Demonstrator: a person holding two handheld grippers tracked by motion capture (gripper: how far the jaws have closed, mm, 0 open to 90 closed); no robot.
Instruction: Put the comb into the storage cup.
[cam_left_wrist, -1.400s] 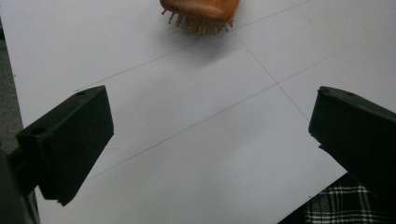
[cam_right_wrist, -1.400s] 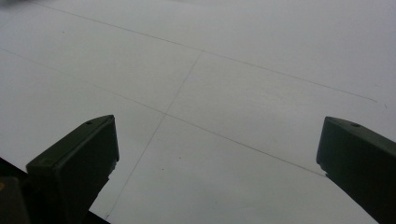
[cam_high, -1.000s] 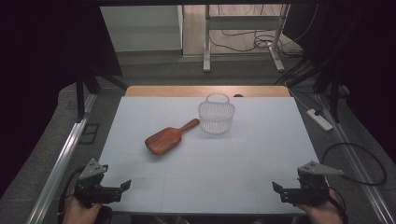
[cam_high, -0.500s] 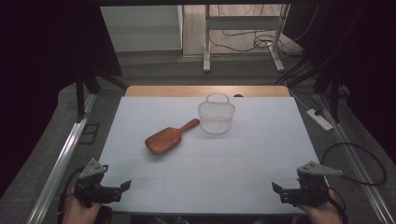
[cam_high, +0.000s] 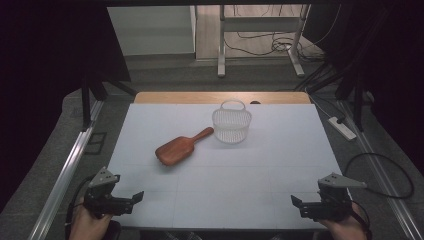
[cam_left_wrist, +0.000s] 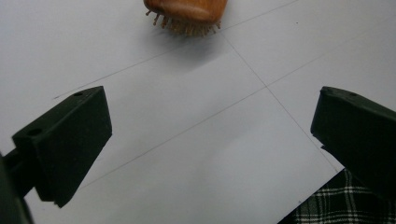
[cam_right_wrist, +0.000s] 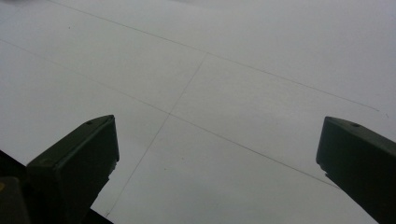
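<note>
High view: both tongs, left (cam_high: 137, 196) and right (cam_high: 295, 201), rest released at 7 and 5 o'clock of the surface (cam_high: 225, 175); wooden hairbrush (cam_high: 176, 149) lies untouched near centre, basket (cam_high: 231, 125) at its 2 o'clock, nothing begun.

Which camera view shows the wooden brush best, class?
The high view: the whole wooden brush lies there, its handle pointing toward the white basket. The left gripper view catches one end with bristles at its top edge; the right gripper view looks onto bare table.
</note>
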